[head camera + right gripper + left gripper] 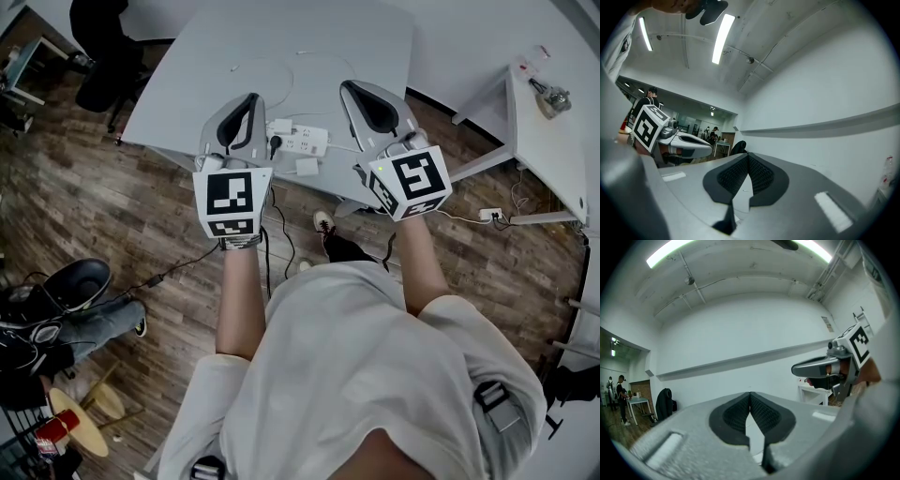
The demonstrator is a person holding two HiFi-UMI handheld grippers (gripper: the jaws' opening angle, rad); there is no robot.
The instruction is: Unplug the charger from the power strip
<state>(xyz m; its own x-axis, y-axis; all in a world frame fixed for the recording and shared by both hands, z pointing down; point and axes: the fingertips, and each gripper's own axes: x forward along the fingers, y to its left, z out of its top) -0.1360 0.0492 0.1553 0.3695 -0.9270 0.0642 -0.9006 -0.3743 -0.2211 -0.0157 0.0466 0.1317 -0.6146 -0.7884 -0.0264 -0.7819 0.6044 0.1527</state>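
In the head view a white power strip (305, 141) lies near the front edge of the grey table (187, 84). A small white charger block (279, 126) and a black plug (276, 143) sit at its left end. Another white block (307, 167) lies just in front of the strip. A thin white cable (281, 70) loops farther back. My left gripper (246, 98) and right gripper (352, 86) are held level in the air above the strip, touching nothing. In the left gripper view my left gripper (750, 394) is shut and empty. In the right gripper view my right gripper (747, 154) is likewise shut with nothing held.
A white side table (544, 141) stands at the right, with a small socket block (489, 215) on the floor below it. A black office chair (103, 56) is at the back left. A black cable (178, 267) runs over the wood floor. A round stool (80, 422) stands at the lower left.
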